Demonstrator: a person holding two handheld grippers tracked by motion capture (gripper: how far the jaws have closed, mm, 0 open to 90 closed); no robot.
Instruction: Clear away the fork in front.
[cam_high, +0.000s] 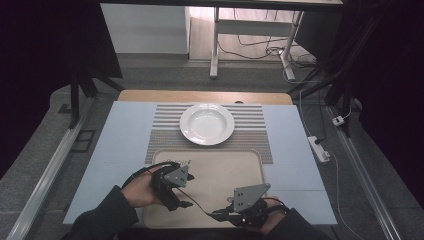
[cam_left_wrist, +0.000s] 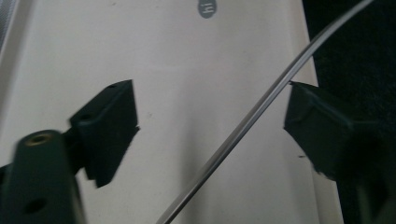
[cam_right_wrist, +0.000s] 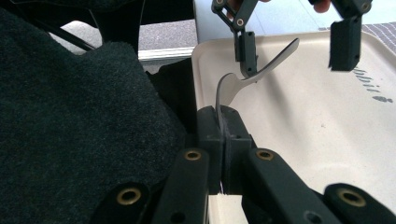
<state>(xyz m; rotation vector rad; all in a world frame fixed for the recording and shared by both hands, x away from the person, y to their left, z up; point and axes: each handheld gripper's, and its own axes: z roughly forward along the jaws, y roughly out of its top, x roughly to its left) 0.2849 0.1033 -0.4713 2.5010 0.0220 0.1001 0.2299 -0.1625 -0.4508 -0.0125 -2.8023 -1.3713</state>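
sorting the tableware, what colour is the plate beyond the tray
White, plain with no pattern; the plate shows best in the high view, resting on a striped mat.

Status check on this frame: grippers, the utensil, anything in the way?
Right gripper shut on metal utensil. Left gripper open, jaws either side of its handle, not pressing. Both over beige tray. White plate beyond; nothing in the way.

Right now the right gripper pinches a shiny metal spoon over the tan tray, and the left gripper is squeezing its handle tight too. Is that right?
Not quite. The left gripper is not squeezing: the left gripper view shows its jaws apart, the spoon handle passing between them untouched. The right gripper does pinch the spoon over the tan tray.
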